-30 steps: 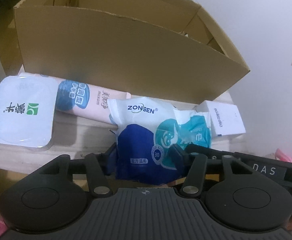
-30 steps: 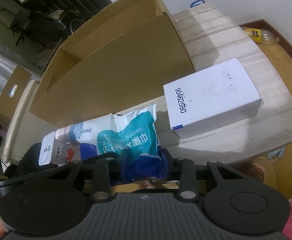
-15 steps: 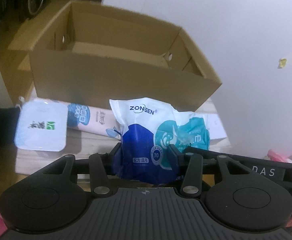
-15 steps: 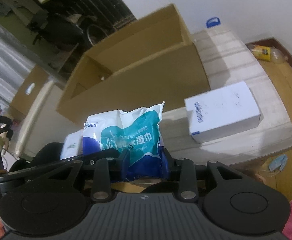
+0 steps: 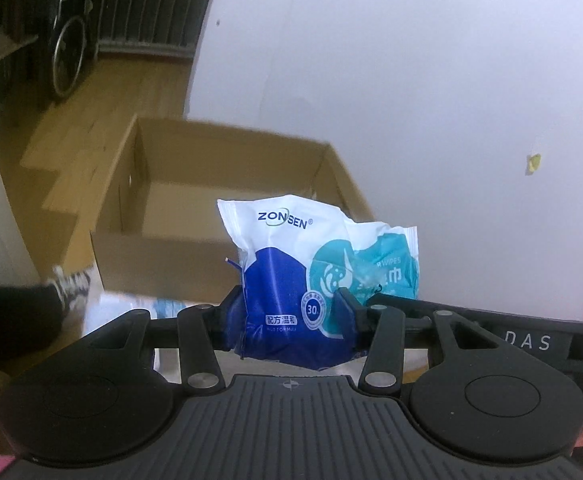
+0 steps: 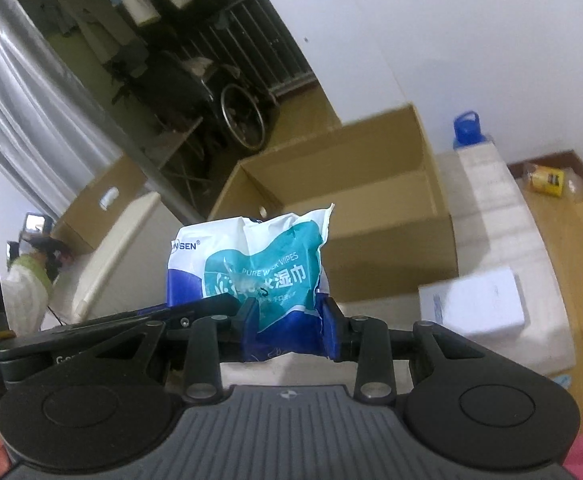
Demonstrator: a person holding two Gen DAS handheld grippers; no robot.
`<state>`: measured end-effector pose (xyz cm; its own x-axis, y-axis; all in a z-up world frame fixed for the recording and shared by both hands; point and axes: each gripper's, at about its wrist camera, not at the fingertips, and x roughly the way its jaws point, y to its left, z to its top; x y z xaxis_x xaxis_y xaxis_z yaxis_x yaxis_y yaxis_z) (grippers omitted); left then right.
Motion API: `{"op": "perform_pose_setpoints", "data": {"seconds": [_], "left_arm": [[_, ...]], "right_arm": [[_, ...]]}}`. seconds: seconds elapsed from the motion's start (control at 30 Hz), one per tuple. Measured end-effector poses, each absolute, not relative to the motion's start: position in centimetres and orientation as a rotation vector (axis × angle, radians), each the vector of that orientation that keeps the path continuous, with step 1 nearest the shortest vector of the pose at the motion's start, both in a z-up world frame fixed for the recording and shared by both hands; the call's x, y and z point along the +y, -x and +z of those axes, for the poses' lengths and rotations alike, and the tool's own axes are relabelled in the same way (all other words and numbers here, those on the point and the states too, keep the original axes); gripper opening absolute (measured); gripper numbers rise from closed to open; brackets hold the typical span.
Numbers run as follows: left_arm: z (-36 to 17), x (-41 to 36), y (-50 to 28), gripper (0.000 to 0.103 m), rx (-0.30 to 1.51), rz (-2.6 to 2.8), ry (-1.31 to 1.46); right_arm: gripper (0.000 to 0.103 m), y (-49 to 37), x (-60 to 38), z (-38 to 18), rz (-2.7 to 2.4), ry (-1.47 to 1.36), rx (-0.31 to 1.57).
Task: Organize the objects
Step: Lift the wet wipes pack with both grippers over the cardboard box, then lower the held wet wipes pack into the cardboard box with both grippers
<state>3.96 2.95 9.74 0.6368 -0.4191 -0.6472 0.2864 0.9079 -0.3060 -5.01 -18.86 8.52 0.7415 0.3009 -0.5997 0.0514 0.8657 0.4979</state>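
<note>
Wet wipes pack (image 5: pixel 311 280): we hold it in the air by its lower blue end, in front of and above the open cardboard box (image 5: pixel 163 256); judged, this height is so it can pass over the near wall.
Left gripper (image 5: pixel 291 320): clamped on the left part of the pack, its pads pressing the blue foil in from both sides, so the soft bag does not sag.
Right gripper (image 6: pixel 287 320): clamped on the right part of the same pack (image 6: pixel 251 268), the pads squeezing the foil; we share the load between two grips because the pack is limp.
Cardboard box: flaps open, interior looks bare where we can see it, standing on the pale surface (image 6: pixel 491 200); likely the place for the pack.
White carton (image 6: pixel 475 304): lies on the surface right of the pack, just before the box's near wall, not yet sorted.
Blue-capped bottle (image 6: pixel 467 128): stands behind the box at the right.
</note>
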Motion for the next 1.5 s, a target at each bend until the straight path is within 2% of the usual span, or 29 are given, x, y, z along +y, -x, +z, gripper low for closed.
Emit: {"op": "perform_pose_setpoints", "data": {"seconds": [0.37,0.73,1.07,1.27,1.5], "left_arm": [[10.8,3.2,-10.9,0.046,0.767,-0.377,0.152],[8.4,4.4,-19.5,0.047,0.852,-0.303,0.086],[2.9,6.1,-27.0,0.045,0.989,-0.249,0.176],[2.2,3.8,-29.6,0.05,1.008,-0.197,-0.06],[1.6,0.9,-28.2,0.051,0.958,-0.131,-0.406]], "right_arm": [[0.037,-1.6,-18.7,10.4,0.151,-0.481,0.714],[0.037,-12.5,-19.6,6.7,0.209,-0.583,0.868],[0.037,-21.1,-19.5,1.7,0.141,-0.598,1.025],[0.036,-24.2,-20.2,-0.5,0.11,-0.683,1.077],[0.036,-25.1,-19.1,-2.3,0.109,-0.671,1.082]]}}
